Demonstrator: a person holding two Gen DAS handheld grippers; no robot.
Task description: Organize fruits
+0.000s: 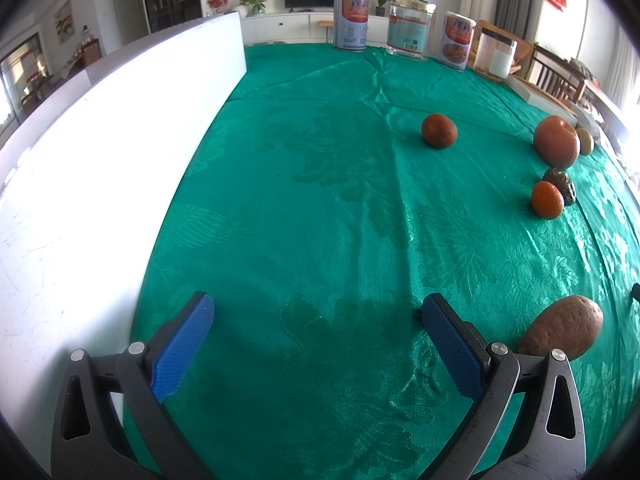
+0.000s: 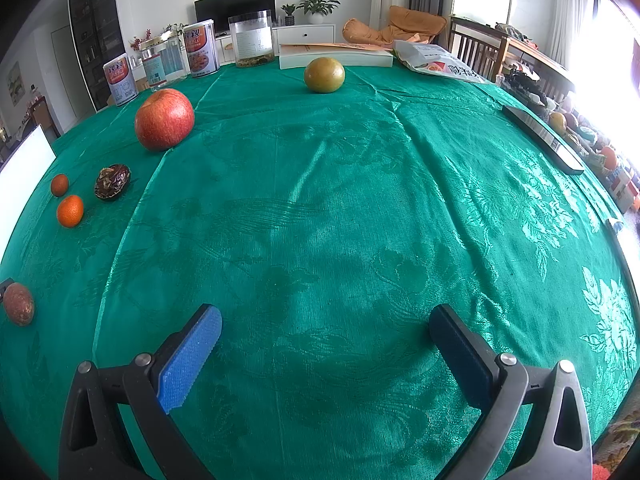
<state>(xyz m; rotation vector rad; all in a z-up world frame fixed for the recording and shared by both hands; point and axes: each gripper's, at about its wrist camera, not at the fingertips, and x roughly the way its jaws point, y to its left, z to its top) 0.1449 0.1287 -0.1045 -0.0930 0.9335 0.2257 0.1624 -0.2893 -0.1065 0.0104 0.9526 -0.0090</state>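
Fruits lie on a green tablecloth. In the left wrist view I see a dark orange, a red apple, a green fruit behind it, a small orange, a dark wrinkled fruit and a brown oblong fruit beside my right finger. My left gripper is open and empty. In the right wrist view the apple, green fruit, wrinkled fruit, two small oranges and brown fruit lie left and ahead. My right gripper is open and empty.
A white board stands along the table's left side. Cans and jars line the far edge. A white box, a plastic bag and a dark phone lie at the back and right.
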